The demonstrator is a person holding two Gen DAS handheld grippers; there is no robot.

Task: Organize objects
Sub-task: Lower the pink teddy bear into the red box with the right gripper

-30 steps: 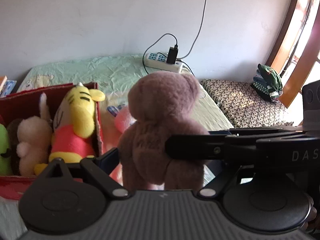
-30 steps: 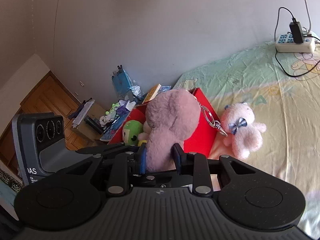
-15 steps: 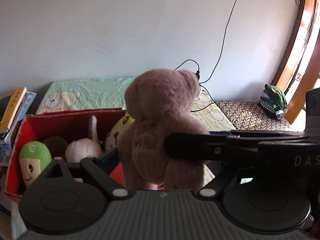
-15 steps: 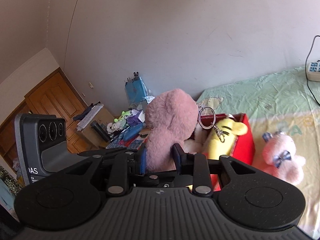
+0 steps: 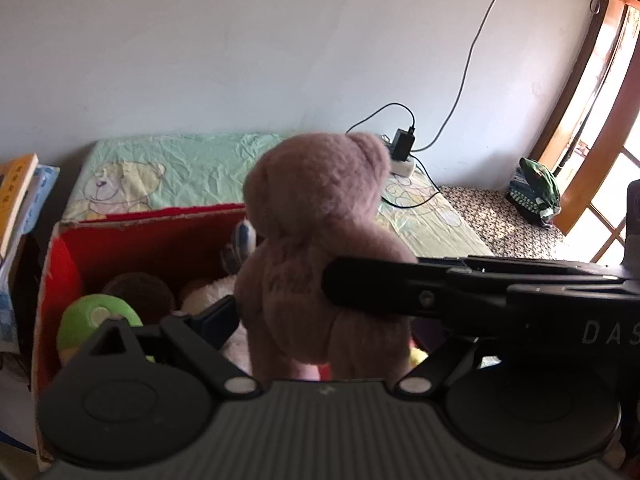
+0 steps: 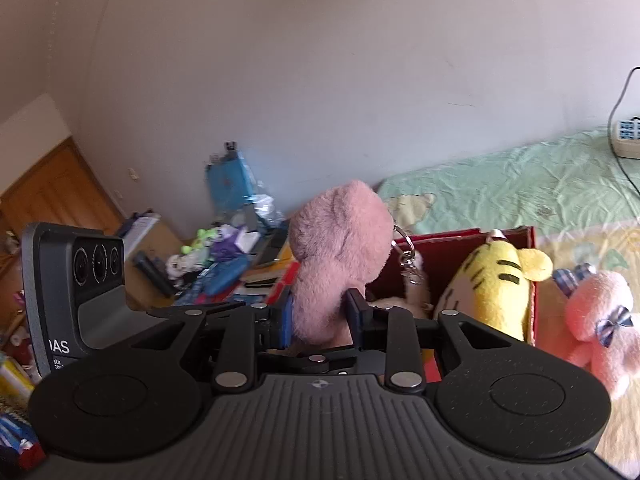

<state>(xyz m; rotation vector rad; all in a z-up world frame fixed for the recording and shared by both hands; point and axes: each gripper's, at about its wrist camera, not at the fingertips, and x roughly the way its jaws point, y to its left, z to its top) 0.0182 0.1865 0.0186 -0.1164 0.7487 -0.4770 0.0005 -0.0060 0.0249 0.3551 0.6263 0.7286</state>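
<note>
A red cardboard box (image 5: 60, 264) sits open on a bed with a pale green sheet (image 5: 180, 160), and most of the soft toys are gathered in it. In the left wrist view a green round-headed toy (image 5: 90, 320) lies against the near left wall, a dark brown plush (image 5: 138, 292) is behind it, and a cream-white plush (image 5: 204, 296) lies toward the middle. The right wrist view shows the other end of the same box (image 6: 532, 248), where a yellow striped tiger toy (image 6: 492, 284) leans against the right wall, with a cream plush half hidden beside it.

A mauve-pink teddy bear (image 5: 320, 240) is held upright in the air above the box's near edge, its back to the left camera. Both tools grip it. The left gripper (image 5: 316, 316) has its fingers pressed into the bear's lower body from either side. The right gripper (image 6: 320, 312) pinches the bear (image 6: 332, 260) low on its body, its jaws nearly together with the plush squeezed between them. A metal keyring (image 6: 406, 252) dangles from the bear's head.

Outside the box, a pale pink bear with a checked bow (image 6: 600, 316) lies on the sheet just beside the right wall. A white power strip (image 6: 626, 140) with cables rests farther back on the bed. Books (image 5: 16, 192) are stacked left of the box.
</note>
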